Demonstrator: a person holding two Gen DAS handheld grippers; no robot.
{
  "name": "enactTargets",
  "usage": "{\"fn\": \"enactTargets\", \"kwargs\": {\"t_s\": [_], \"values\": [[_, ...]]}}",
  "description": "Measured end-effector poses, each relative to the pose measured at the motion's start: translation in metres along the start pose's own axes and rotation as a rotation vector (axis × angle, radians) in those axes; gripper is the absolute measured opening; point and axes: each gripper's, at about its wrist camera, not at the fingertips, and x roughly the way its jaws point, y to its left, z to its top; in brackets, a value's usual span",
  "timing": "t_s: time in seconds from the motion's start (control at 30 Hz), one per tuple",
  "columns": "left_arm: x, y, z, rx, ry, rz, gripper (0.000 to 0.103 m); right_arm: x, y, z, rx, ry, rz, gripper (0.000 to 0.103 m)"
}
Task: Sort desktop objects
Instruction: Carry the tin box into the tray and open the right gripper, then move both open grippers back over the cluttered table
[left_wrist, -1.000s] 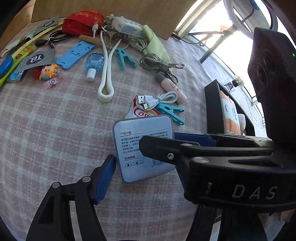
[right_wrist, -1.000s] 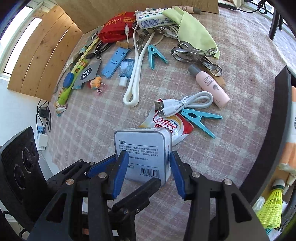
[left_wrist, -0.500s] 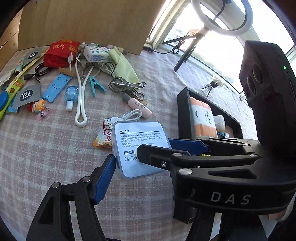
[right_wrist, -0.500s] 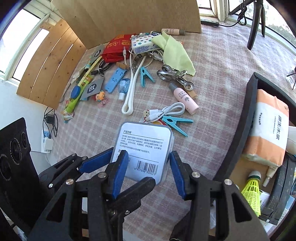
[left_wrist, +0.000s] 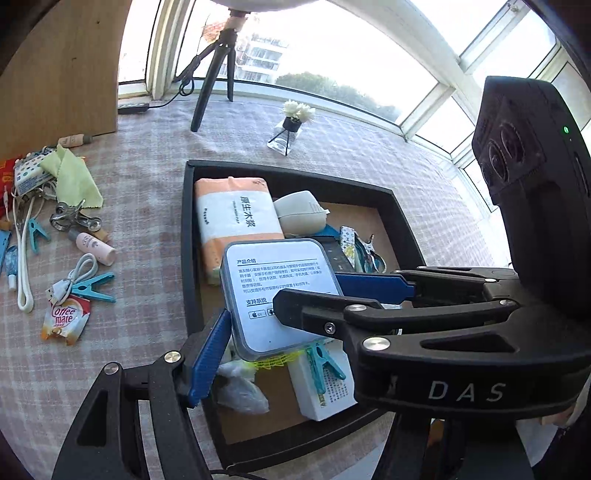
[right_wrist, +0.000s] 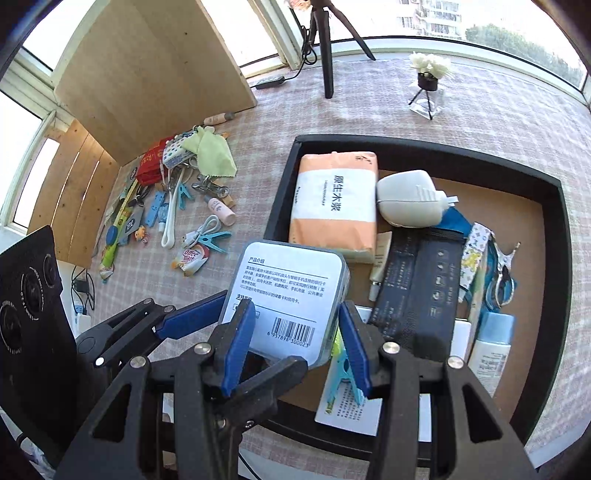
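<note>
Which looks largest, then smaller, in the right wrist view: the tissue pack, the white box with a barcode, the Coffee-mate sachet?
1. white box and tissue pack: about alike; the box is held nearer the camera, so I do not rank them.
2. Coffee-mate sachet: clearly smallest, though farther away.

My work surface is a table covered in a pink-and-white checked cloth (right_wrist: 480, 110). Behind it runs a curved bank of white-framed windows (left_wrist: 424, 99), admitting strong daylight. A light plywood panel (right_wrist: 147, 74) stands upright at the far left. A black tripod (left_wrist: 218, 74) stands near the sill.
</note>
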Motion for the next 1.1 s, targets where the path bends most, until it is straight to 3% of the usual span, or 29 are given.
{"fn": "enactTargets", "kwargs": {"t_s": [0.27, 0.37, 0.47, 0.8, 1.1], "values": [[0.038, -0.085, 0.006, 0.124, 0.068, -0.104, 0.063, -0.051, -0.078, -0.030, 0.125, -0.053, -0.072, 0.046], [0.044, -0.101, 0.007, 0.136, 0.079, -0.126, 0.063, -0.067, -0.100, -0.040, 0.186, -0.072, -0.050, 0.047], [0.044, -0.105, 0.006, 0.133, 0.078, -0.116, 0.063, -0.078, -0.112, -0.045, 0.212, -0.098, -0.103, 0.048], [0.023, -0.072, 0.004, 0.055, 0.029, -0.068, 0.063, -0.071, -0.091, -0.040, 0.159, -0.092, -0.067, 0.049], [-0.013, 0.007, -0.007, -0.078, -0.015, 0.034, 0.063, -0.032, -0.026, -0.011, 0.016, -0.037, -0.013, 0.050]]}}
